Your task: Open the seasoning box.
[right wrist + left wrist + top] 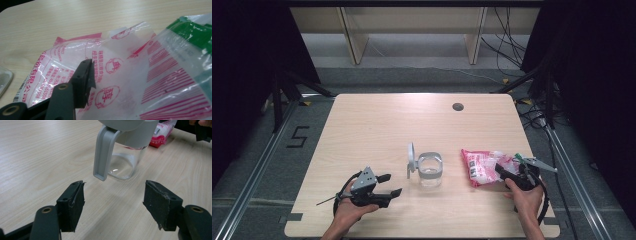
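The right hand-held gripper [507, 173] is taking hold of the pink packet [479, 166], jaws half-closed around its plastic. The left hand-held gripper [113, 201], jaws wide, waits before the jar [126, 155]. Next probably: firm grip, lift.

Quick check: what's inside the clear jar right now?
The clear jar looks empty: through its wall in the left gripper view, just its bare bottom and the table show. Its grey lid hangs open at the side. The upper inside is cropped out there.
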`<state>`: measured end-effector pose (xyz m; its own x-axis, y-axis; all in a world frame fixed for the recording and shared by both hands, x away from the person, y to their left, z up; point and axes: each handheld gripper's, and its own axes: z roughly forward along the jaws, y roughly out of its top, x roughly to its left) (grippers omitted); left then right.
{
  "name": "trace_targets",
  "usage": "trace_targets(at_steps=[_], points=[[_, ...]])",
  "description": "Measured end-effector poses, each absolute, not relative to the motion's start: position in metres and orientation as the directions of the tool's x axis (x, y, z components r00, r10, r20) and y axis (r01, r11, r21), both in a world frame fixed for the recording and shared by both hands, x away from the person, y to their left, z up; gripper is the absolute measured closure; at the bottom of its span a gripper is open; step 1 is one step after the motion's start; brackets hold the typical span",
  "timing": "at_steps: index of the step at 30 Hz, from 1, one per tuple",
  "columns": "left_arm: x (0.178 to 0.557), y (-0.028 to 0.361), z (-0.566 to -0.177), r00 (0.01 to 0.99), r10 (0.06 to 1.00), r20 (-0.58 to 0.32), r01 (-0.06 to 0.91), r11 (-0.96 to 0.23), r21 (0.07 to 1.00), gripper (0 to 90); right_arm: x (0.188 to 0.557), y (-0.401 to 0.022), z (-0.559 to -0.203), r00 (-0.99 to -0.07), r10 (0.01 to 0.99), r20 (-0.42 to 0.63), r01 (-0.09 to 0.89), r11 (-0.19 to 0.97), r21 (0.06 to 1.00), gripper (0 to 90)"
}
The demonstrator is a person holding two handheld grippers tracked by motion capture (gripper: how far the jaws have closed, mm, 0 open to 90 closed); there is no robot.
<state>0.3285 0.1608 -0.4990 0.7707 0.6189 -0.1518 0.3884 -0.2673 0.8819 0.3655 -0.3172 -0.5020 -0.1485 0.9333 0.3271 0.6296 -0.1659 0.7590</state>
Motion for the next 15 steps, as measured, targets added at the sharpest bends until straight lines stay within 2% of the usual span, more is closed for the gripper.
trace_targets(at_steps=[1, 2, 3, 4, 5, 6, 7, 9, 11, 12, 13, 15], points=[[0.3284, 0.1609, -0.4991, 0.773, 0.617, -0.149, 0.386, -0.271, 0.882, 32.2, 0.3655, -0.3172, -0.5020, -0.148, 0.933, 0.327, 0.630, -0.166, 0.759, 49.8], [0.3283, 0.1609, -0.4992, 0.771, 0.618, -0.151, 0.389, -0.270, 0.881, 32.1, 0.3681, -0.3206, -0.5034, -0.188, 0.941, 0.282, 0.612, -0.112, 0.783, 54.9], [0.3283, 0.1609, -0.4992, 0.771, 0.618, -0.151, 0.389, -0.270, 0.881, 32.2, 0.3680, -0.3207, -0.5028, -0.183, 0.947, 0.265, 0.611, -0.101, 0.785, 57.0], [0.3284, 0.1608, -0.4992, 0.771, 0.618, -0.152, 0.389, -0.268, 0.882, 32.2, 0.3680, -0.3207, -0.5028, -0.183, 0.947, 0.265, 0.611, -0.101, 0.785, 57.0], [0.3284, 0.1609, -0.4994, 0.772, 0.618, -0.149, 0.387, -0.271, 0.881, 32.2, 0.3668, -0.3182, -0.5010, -0.156, 0.943, 0.294, 0.639, -0.131, 0.758, 64.1], [0.3284, 0.1609, -0.4994, 0.772, 0.618, -0.149, 0.387, -0.271, 0.881, 32.1, 0.3668, -0.3182, -0.5010, -0.156, 0.943, 0.294, 0.639, -0.131, 0.758, 64.1], [0.3284, 0.1608, -0.4994, 0.773, 0.617, -0.148, 0.385, -0.271, 0.882, 32.2, 0.3675, -0.3172, -0.5011, -0.164, 0.937, 0.308, 0.633, -0.140, 0.762, 68.6], [0.3284, 0.1597, -0.4995, 0.774, 0.615, -0.152, 0.384, -0.265, 0.885, 32.2, 0.3696, -0.3217, -0.5017, -0.194, 0.951, 0.240, 0.623, -0.070, 0.779, 74.1], [0.3283, 0.1598, -0.4997, 0.774, 0.615, -0.151, 0.385, -0.268, 0.883, 32.2, 0.3705, -0.3219, -0.5024, -0.199, 0.951, 0.237, 0.615, -0.067, 0.786, 77.3], [0.3283, 0.1599, -0.5000, 0.776, 0.613, -0.149, 0.385, -0.274, 0.881, 32.1, 0.3703, -0.3176, -0.5029, -0.164, 0.945, 0.283, 0.624, -0.123, 0.771, 83.6], [0.3283, 0.1598, -0.5000, 0.777, 0.612, -0.149, 0.385, -0.274, 0.881, 32.2, 0.3727, -0.3241, -0.5034, -0.214, 0.952, 0.221, 0.614, -0.045, 0.788, 85.7], [0.3283, 0.1594, -0.4999, 0.778, 0.611, -0.149, 0.382, -0.271, 0.883, 32.2, 0.3711, -0.3216, -0.5019, -0.191, 0.946, 0.263, 0.634, -0.085, 0.768, 86.8]])
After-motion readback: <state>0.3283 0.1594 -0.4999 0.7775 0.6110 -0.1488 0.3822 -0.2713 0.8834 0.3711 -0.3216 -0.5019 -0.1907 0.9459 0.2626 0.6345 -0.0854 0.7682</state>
